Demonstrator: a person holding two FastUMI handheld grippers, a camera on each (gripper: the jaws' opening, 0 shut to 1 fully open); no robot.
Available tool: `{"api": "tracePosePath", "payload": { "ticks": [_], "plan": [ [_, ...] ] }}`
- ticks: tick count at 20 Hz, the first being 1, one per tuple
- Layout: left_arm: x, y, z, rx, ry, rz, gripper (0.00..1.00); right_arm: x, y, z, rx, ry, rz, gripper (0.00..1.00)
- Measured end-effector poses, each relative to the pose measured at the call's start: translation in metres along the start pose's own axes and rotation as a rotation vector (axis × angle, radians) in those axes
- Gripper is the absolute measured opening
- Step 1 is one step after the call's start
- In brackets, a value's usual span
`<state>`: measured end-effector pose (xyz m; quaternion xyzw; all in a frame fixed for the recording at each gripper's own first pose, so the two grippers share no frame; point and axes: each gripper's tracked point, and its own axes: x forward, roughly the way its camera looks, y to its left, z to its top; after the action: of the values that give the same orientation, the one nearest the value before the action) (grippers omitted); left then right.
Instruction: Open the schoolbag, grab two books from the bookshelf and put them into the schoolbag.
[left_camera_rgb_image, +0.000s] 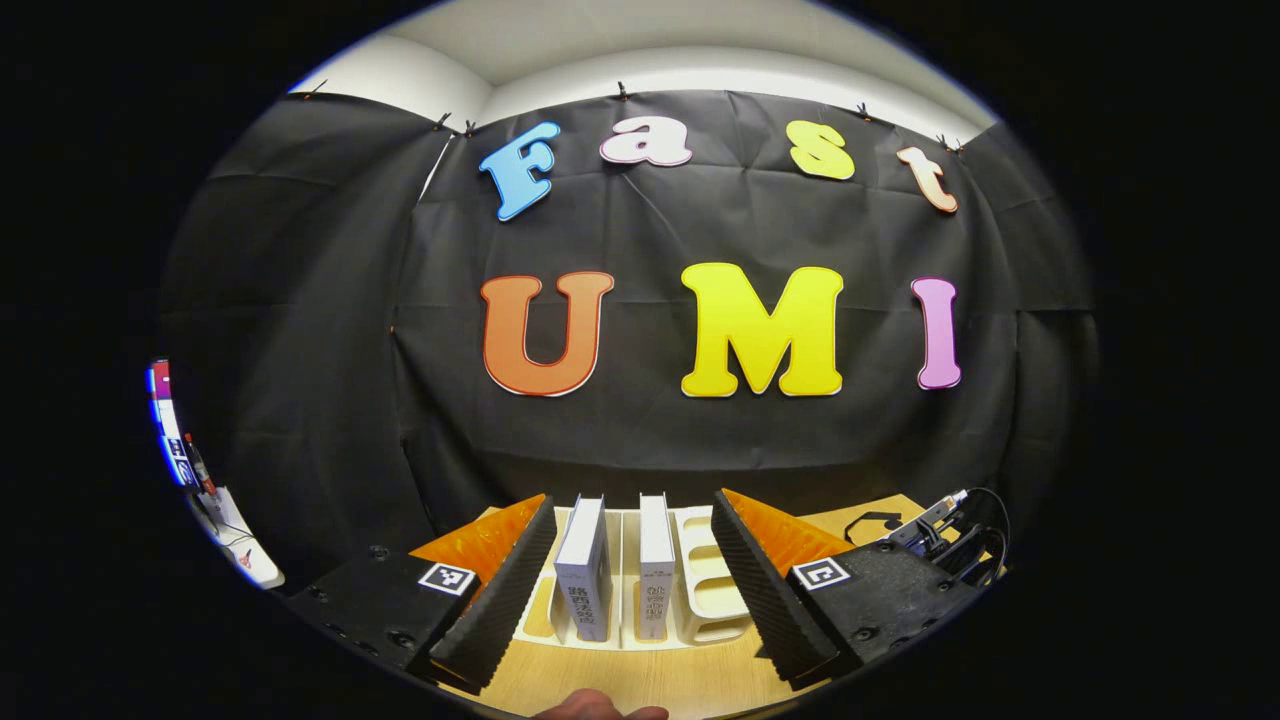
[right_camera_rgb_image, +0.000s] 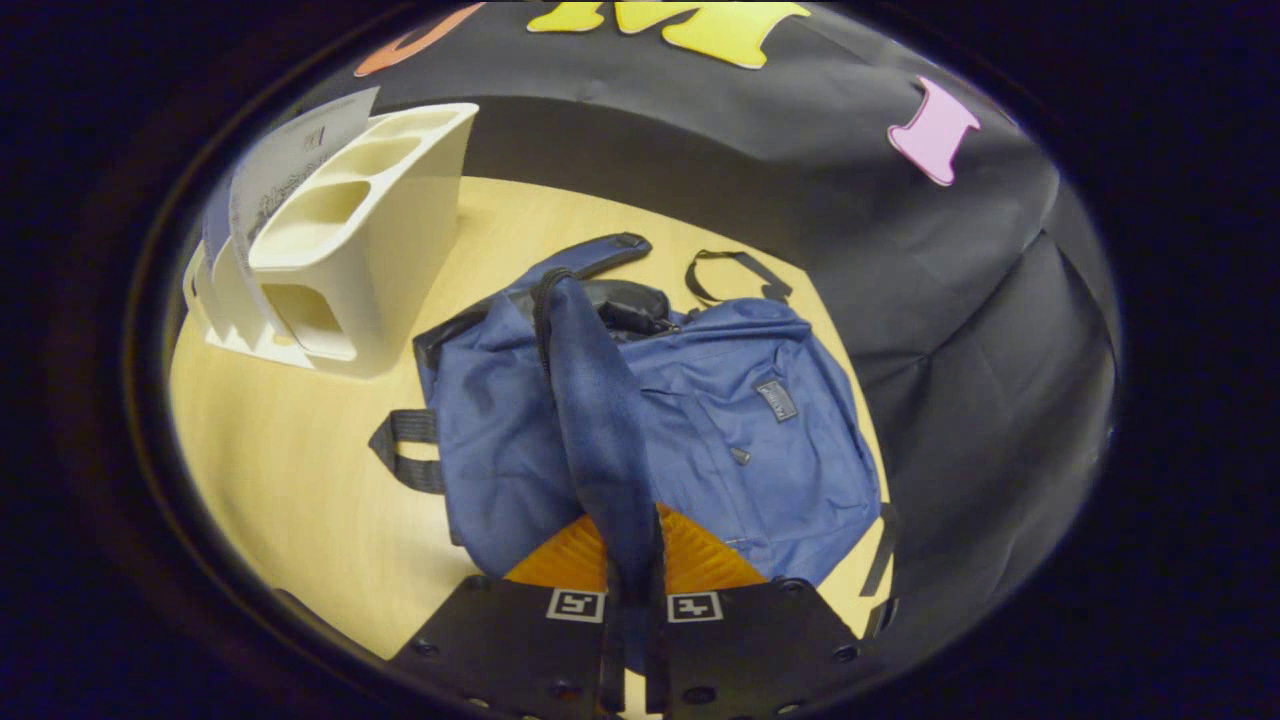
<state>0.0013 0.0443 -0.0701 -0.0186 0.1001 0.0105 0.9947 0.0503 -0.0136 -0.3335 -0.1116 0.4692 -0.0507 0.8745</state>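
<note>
Straight ahead in the left gripper view, the left gripper (left_camera_rgb_image: 628, 578) is spread wide, its fingers apart around two upright books (left_camera_rgb_image: 583, 580) in the white bookshelf (left_camera_rgb_image: 710, 585) on the table (left_camera_rgb_image: 650, 680). Below the camera in the right gripper view, the right gripper (right_camera_rgb_image: 634, 560) is clamped on a fold of the blue schoolbag (right_camera_rgb_image: 690, 430), which lies beside the bookshelf (right_camera_rgb_image: 350, 240).

Even overhead light, soft shadows – both views sharp at centre, strong fisheye bend & dimming twd edges; slight sheen on tabletop (right_camera_rgb_image: 300, 450).
</note>
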Motion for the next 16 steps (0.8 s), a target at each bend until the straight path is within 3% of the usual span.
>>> {"api": "tracePosePath", "payload": {
  "ticks": [1, 4, 9, 16],
  "plan": [
    [0.002, -0.001, -0.001, -0.009, 0.004, -0.002, 0.99, -0.001, 0.000, -0.001, 0.003, -0.001, 0.030, 0.01],
    [0.006, -0.003, -0.002, -0.024, 0.017, -0.008, 0.99, -0.020, -0.012, 0.012, 0.032, -0.034, 0.082, 0.01],
    [0.019, -0.003, -0.008, -0.024, 0.062, -0.039, 0.99, -0.066, -0.059, 0.046, 0.053, -0.131, 0.089, 0.00],
    [0.052, -0.009, -0.038, 0.001, 0.326, -0.121, 0.99, -0.086, -0.142, 0.073, 0.109, -0.120, 0.166, 0.00]
  ]
}}
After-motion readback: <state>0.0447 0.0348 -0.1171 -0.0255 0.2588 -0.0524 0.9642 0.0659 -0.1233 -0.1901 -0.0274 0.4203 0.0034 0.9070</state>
